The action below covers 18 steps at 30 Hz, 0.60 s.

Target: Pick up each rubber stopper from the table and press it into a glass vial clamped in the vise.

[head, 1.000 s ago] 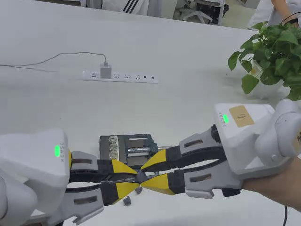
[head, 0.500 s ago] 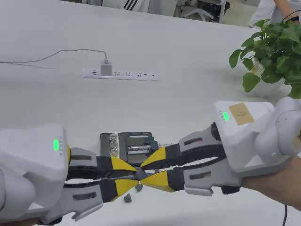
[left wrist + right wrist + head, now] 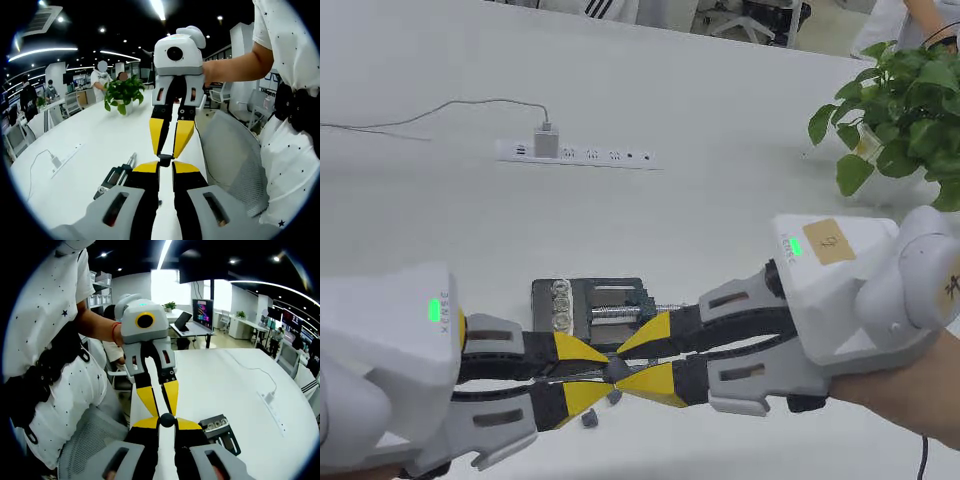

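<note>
Head view: left gripper and right gripper meet tip to tip just in front of the vise, above the table.
Stopper: a dark round plug caught where the two sets of tips meet, in the air on the near side of the vise, apart from the vials.
Left jaws: drawn narrow, tips nipped at the stopper.
Right jaws: likewise narrow, tips on the same stopper from the opposite side.
Why so held: probably a pass or re-grip between grippers, to turn the plug the right way for pressing; which one bears it I cannot tell.
Vials: a row standing upright in the vise's left end, mouths up, so a plug can go in from above.
Spare stopper: lies on the table nearer the person than the vise, not yet picked up.
Next: one gripper should let go and the other carry the plug over a vial.
</note>
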Motion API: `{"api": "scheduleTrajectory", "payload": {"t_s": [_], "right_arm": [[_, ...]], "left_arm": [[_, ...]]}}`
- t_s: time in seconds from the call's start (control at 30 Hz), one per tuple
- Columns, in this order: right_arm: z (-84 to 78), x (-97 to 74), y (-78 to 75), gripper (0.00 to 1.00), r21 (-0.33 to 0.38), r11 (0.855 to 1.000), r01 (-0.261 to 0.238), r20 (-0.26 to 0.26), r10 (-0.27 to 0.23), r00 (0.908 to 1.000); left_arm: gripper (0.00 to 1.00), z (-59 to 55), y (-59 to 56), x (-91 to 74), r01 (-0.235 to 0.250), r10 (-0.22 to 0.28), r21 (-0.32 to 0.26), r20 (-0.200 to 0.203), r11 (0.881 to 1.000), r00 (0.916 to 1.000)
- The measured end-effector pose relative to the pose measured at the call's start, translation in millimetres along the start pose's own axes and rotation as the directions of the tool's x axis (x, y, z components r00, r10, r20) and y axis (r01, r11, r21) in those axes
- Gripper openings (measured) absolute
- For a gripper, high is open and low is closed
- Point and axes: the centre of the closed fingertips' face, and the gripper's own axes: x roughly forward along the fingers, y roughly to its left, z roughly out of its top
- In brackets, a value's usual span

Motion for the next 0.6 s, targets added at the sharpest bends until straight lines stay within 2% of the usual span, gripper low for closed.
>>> {"api": "scheduleTrajectory", "payload": {"t_s": [0.23,0.6], "right_arm": [[3.3,2.8,-3.0,0.06,0.006,1.000,-0.005,0.001,0.005,1.0000],[11.8,4.0,-19.7,0.06,0.022,1.000,0.021,0.008,-0.021,0.9997]], "left_arm": [[0.12,-4.8,4.0,-3.9,-0.020,0.020,-0.019,0.004,1.000,0.9998],[0.20,-18.7,23.3,-19.8,-0.097,0.097,-0.048,-0.008,0.994,0.9953]]}}
